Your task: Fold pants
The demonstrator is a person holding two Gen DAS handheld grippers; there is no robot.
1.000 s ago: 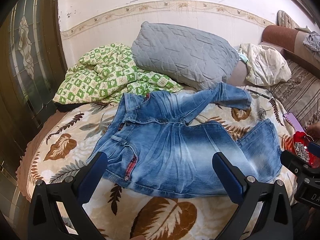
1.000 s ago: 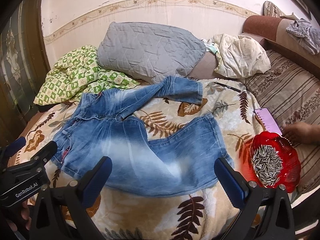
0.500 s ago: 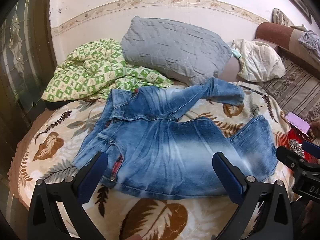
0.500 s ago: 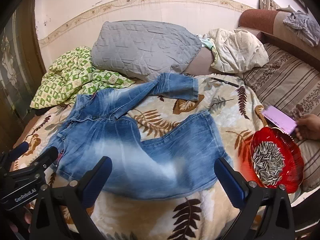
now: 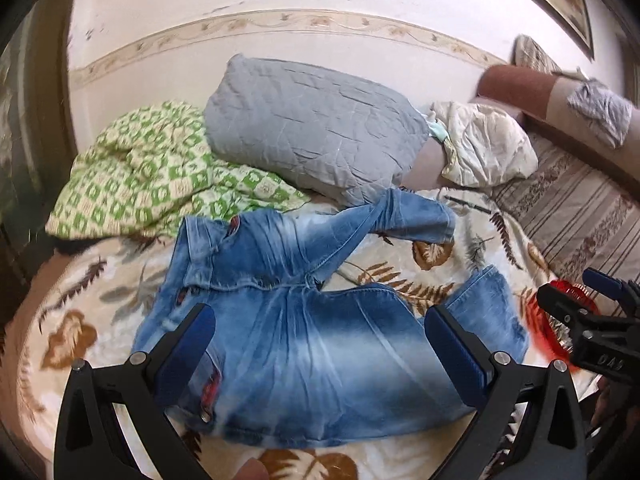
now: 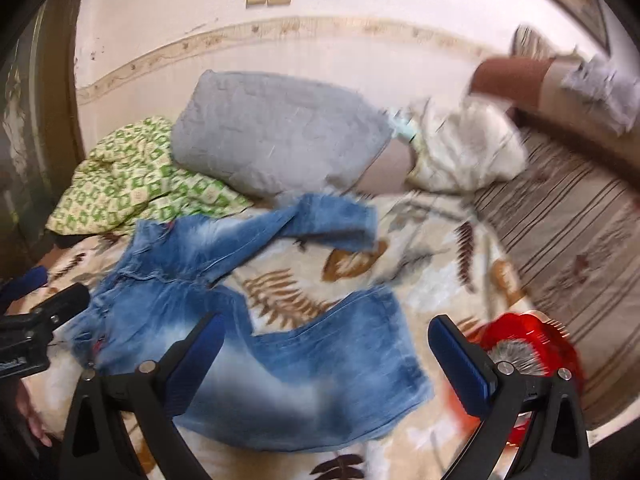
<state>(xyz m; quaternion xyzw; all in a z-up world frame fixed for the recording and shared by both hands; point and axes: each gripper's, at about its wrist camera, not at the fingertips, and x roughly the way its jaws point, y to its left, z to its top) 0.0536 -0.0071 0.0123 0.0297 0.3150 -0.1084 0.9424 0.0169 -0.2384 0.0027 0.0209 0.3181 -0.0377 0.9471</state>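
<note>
Two grippers, left (image 5: pixel 320 344) and right (image 6: pixel 328 354), hover spread wide and empty above jeans (image 5: pixel 312 320) sprawled on the leaf-print blanket (image 5: pixel 72 320); a grey pillow (image 5: pixel 312 128) overlaps one leg, a red bowl (image 6: pixel 528 344) sits beside the other.

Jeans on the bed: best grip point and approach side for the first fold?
Grip the jeans at the far leg's hem, coming from the right with the right gripper. That leg splays away from the near one toward the grey pillow, its cuff lying free on the blanket, so it probably needs bringing over first.
</note>
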